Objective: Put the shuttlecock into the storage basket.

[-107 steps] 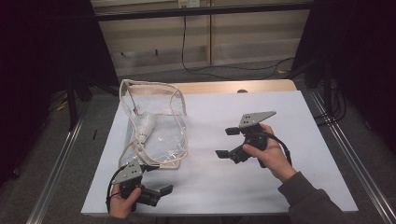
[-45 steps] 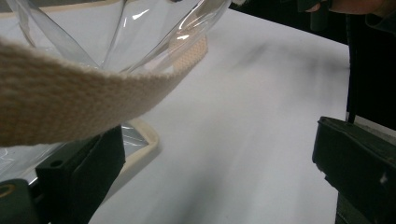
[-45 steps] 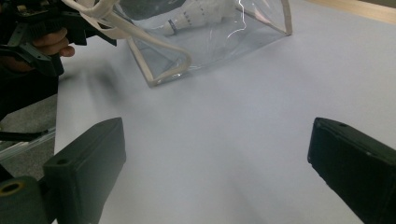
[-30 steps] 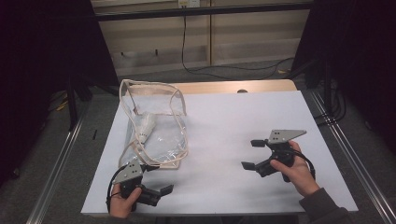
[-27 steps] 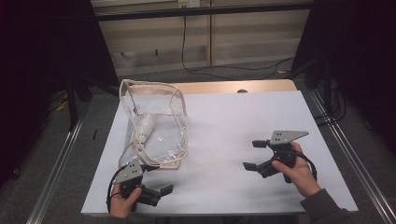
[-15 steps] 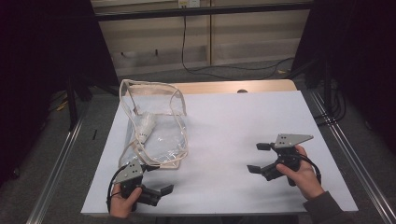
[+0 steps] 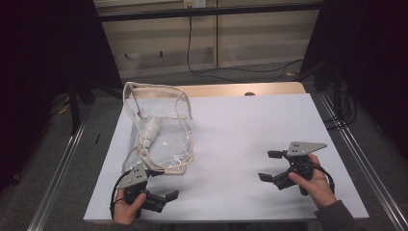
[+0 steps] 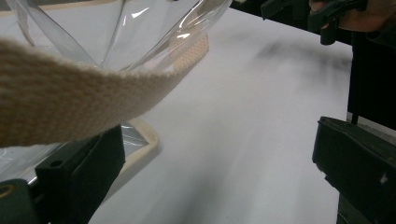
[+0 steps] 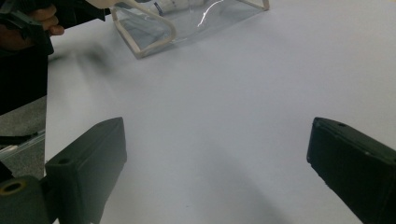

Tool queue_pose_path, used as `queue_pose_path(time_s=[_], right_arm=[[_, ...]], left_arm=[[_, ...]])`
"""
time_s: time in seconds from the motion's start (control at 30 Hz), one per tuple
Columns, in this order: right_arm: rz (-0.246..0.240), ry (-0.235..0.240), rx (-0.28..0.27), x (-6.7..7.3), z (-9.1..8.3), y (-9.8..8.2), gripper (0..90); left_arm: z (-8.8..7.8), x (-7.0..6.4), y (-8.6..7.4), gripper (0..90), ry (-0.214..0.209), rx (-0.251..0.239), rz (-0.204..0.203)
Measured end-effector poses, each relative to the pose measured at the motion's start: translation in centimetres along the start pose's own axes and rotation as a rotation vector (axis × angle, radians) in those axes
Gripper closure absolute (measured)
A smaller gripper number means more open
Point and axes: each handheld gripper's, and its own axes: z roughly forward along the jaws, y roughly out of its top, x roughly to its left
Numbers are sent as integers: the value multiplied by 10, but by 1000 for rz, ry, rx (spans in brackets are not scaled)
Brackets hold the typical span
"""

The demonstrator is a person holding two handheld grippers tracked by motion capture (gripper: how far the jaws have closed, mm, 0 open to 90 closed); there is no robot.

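Your left gripper (image 7: 161, 185), jaws spread and empty, sits at the desk's (image 7: 250, 125) near-left corner, just beside the clear bag (image 7: 159, 130), whose long axis runs toward the far edge. Your right gripper (image 7: 270, 166), also spread, rests well apart near the right edge.

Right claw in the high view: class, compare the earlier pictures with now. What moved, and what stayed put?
The right claw, open and empty, drew back from the table's middle toward its near right corner. The left claw stayed open at the near left, beside the clear bag, which did not shift.
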Motion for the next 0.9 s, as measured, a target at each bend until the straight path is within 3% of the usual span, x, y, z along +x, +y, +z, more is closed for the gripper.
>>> queue_pose_path(time_s=[0.9], right_arm=[[-6,-9,-24,3,-10,-12,43]], left_arm=[[1,0,1,22,3,-2,-4]])
